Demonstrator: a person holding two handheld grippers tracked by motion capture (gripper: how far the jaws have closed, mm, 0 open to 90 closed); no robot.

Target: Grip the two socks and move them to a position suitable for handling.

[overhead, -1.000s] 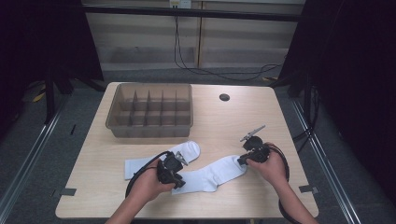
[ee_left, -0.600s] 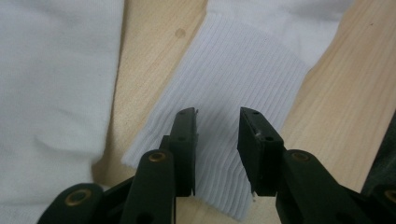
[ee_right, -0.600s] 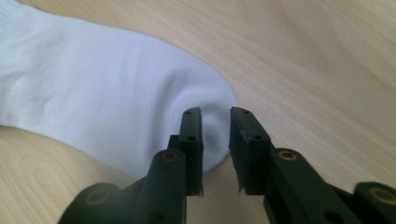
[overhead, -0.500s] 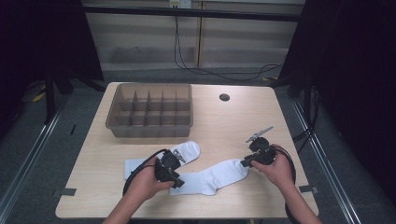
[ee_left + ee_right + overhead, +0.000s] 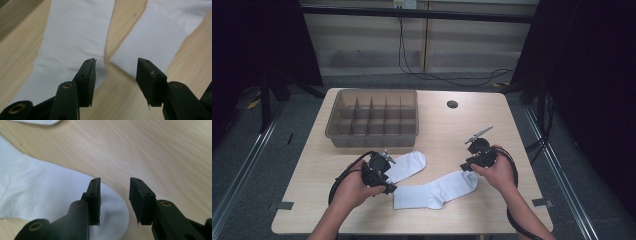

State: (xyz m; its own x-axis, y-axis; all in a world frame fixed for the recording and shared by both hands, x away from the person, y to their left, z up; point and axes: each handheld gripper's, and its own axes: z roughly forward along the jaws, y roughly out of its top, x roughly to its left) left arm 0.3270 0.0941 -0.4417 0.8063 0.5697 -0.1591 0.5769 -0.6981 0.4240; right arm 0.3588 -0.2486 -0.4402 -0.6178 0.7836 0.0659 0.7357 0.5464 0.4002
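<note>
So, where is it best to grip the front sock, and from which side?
Probably at the ribbed cuff of the front sock, coming from above with the left gripper. The sock lies flat, and its straight open edge is right by the open jaws. The right gripper could pinch the rounded toe.

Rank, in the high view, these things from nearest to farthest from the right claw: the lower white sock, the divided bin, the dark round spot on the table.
From the right claw:
1. Lower white sock, just beside it.
2. Dark round spot, toward the far edge.
3. Divided bin, far left.
</note>
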